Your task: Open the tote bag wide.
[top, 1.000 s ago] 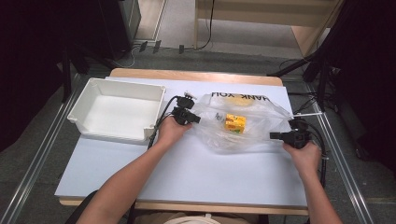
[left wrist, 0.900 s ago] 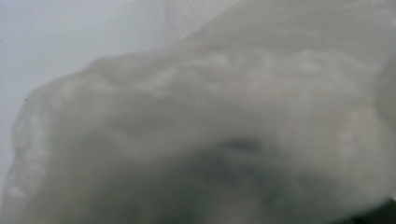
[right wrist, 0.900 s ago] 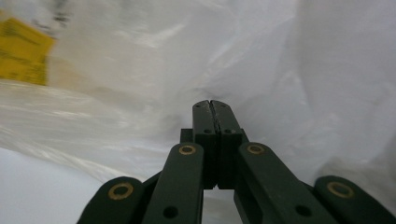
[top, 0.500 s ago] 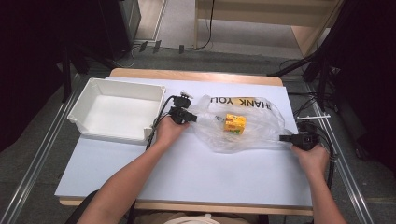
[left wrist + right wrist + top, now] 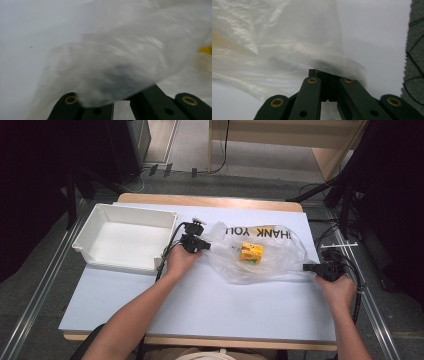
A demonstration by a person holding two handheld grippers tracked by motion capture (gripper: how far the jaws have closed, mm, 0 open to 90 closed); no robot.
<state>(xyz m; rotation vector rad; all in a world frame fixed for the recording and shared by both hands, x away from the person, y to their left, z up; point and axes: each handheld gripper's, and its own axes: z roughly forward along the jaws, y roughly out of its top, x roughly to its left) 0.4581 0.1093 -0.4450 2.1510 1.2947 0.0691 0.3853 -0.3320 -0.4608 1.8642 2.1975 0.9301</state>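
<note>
A clear plastic bag printed "THANK YOU" lies spread across the middle of the table, with a yellow carton inside it. My left gripper is shut on the bag's left edge, and my right gripper is shut on its right end, so the film is drawn out between them. In the left gripper view the bag drapes over the jaw tips of the left gripper, and a bit of the yellow carton shows at the right edge. In the right gripper view the film is pinched at the closed tips of the right gripper.
A white empty tray stands at the left of the table, close to my left hand. Black cables lie along the table's right edge. The pale table top stretches toward the person.
My right gripper has moved to the right with the bag's end, and the bag is stretched wider and flatter. The left gripper has stayed where it was.
</note>
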